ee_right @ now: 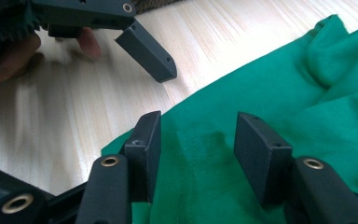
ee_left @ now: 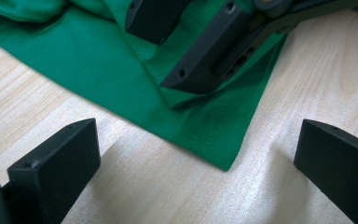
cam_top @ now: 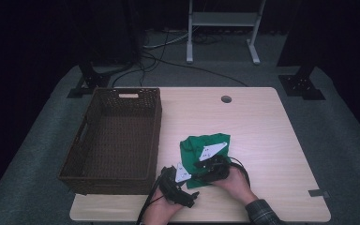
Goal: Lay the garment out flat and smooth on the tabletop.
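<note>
A crumpled green cloth (cam_top: 201, 144) lies on the wooden table (cam_top: 258, 126) near its front edge. My right gripper (cam_top: 200, 167) rests on the cloth's near part. In the right gripper view its jaws (ee_right: 196, 135) stand partly apart over flat fabric (ee_right: 279, 88) with a stitched seam, and nothing is pinched. My left gripper (cam_top: 187, 181) sits low at the cloth's near-left corner. In the left gripper view its jaws (ee_left: 196, 140) are wide open, with the hemmed corner (ee_left: 214, 149) lying between them untouched. The right gripper (ee_left: 168, 56) presses on the cloth just beyond.
A dark wicker basket (cam_top: 155, 136), empty inside, stands on the table's left half right beside the cloth. A cable hole (cam_top: 226, 99) sits near the far edge. A small tape mark (cam_top: 318, 192) is at the front right. Bare tabletop stretches right of the cloth.
</note>
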The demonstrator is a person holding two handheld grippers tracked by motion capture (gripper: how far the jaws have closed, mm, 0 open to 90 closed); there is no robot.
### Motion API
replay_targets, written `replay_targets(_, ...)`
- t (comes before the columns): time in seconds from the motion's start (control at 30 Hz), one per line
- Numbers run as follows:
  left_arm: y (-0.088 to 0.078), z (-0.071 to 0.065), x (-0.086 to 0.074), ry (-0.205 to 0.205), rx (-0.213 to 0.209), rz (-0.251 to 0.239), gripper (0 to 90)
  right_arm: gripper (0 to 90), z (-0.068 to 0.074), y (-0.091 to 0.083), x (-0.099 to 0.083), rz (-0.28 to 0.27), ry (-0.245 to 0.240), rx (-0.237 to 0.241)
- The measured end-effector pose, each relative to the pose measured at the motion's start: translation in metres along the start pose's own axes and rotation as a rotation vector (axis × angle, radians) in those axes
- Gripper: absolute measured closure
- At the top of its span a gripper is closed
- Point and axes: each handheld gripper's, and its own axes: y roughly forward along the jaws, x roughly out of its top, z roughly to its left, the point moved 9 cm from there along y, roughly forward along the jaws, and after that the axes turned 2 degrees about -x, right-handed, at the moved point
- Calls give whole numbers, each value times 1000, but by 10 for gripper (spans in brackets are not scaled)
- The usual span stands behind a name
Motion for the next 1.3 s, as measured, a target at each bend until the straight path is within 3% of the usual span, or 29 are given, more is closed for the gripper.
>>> replay_targets(0.2,0,0,0,0,0,0,0,530,1,7,-3,12,-10,-1)
replay_targets(0.57,0,0,0,1,0,1,0,856,-4,2,-4,16,-20,-26)
replay_targets(0.7,0,0,0,0,1,-1,0,867,-5,-6,-1,-8,-2,-25)
replay_targets(0.93,0,0,0,3,0,2,0,867,-7,-25,9,-49,-13,-41)
replay_targets(1.13,0,0,0,1,0,1,0,868,-10,-37,13,-72,-19,-62)
replay_targets(1.3,0,0,0,2,0,1,0,871,-19,-55,12,-93,-9,-98)
